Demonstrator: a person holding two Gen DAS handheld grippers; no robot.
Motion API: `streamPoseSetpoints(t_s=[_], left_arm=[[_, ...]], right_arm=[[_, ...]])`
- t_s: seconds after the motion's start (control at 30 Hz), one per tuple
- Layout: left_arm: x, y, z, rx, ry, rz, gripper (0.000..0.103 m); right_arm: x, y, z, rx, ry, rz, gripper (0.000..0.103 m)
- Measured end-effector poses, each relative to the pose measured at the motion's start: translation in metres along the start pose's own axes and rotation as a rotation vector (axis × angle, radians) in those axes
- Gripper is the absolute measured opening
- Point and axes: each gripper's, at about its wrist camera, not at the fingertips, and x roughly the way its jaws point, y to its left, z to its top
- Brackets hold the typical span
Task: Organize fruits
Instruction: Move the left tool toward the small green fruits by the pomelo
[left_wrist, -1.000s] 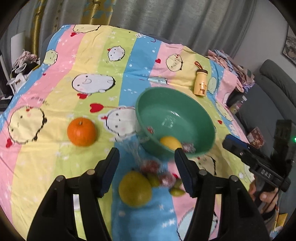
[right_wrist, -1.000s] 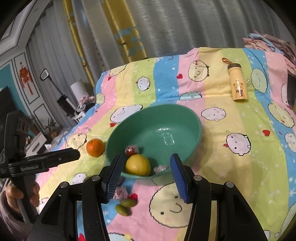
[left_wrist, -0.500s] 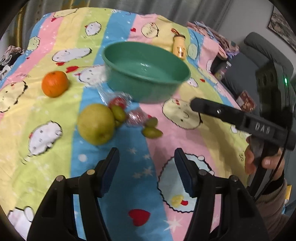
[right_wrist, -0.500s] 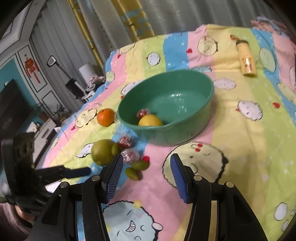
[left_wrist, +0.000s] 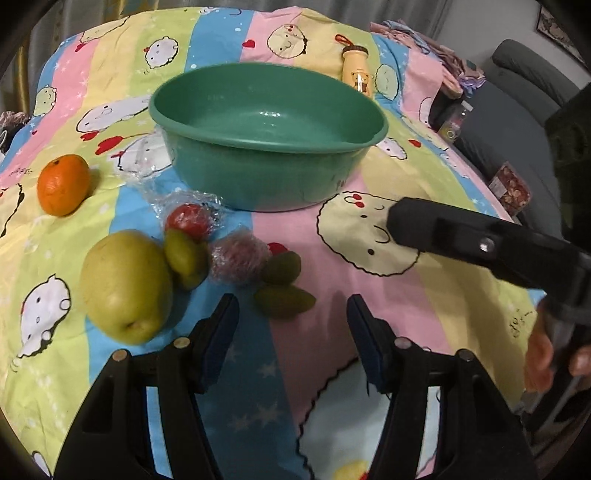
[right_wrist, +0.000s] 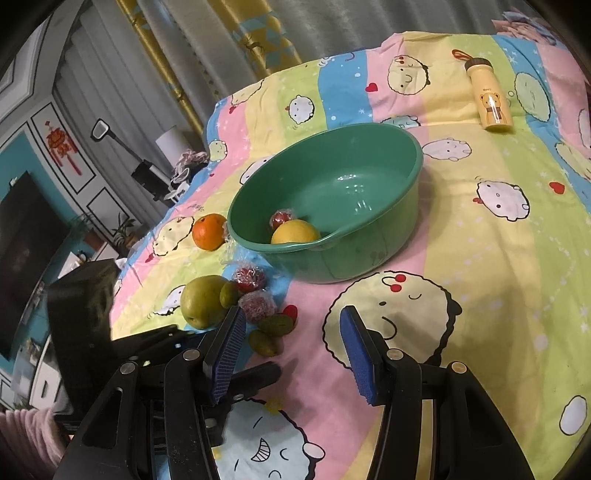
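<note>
A green bowl (left_wrist: 266, 122) (right_wrist: 332, 195) stands on the striped cartoon cloth; in the right wrist view it holds a yellow fruit (right_wrist: 294, 232) and a wrapped red fruit (right_wrist: 281, 218). In front of it lie a green pear (left_wrist: 127, 284) (right_wrist: 202, 300), an orange (left_wrist: 63, 184) (right_wrist: 209, 231), small green fruits (left_wrist: 284, 300) (right_wrist: 264, 342) and wrapped red fruits (left_wrist: 187, 220) (right_wrist: 258, 305). My left gripper (left_wrist: 292, 325) is open and empty, just short of the small green fruits. My right gripper (right_wrist: 291, 339) is open and empty, to their right.
A yellow bottle (left_wrist: 357, 73) (right_wrist: 489, 104) lies on the cloth behind the bowl. A grey sofa (left_wrist: 517, 85) and clutter stand past the cloth's right edge. The right gripper's body (left_wrist: 480, 243) crosses the left wrist view.
Both grippers have drawn back from the bowl and come lower toward the loose fruit in front of it. Both stay open and empty.
</note>
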Motion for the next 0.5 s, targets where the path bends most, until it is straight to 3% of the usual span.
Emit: streamPoseSetpoints(t_s=[0.07, 0.13, 0.2, 0.5], left_arm=[[0.003, -0.001, 0.0, 0.006, -0.007, 0.002, 0.057], [0.003, -0.001, 0.0, 0.015, -0.016, 0.01, 0.042], [0.004, 0.001, 0.002, 0.013, -0.021, 0.006, 0.035], [-0.001, 0.007, -0.003, 0.003, -0.03, -0.02, 0.034]], right_arm=[[0.002, 0.0, 0.0, 0.003, 0.005, -0.001, 0.054], [0.003, -0.001, 0.0, 0.006, 0.008, 0.0, 0.054], [0.004, -0.001, 0.0, 0.008, 0.009, -0.002, 0.054], [0.015, -0.001, -0.002, 0.007, 0.041, 0.004, 0.054]])
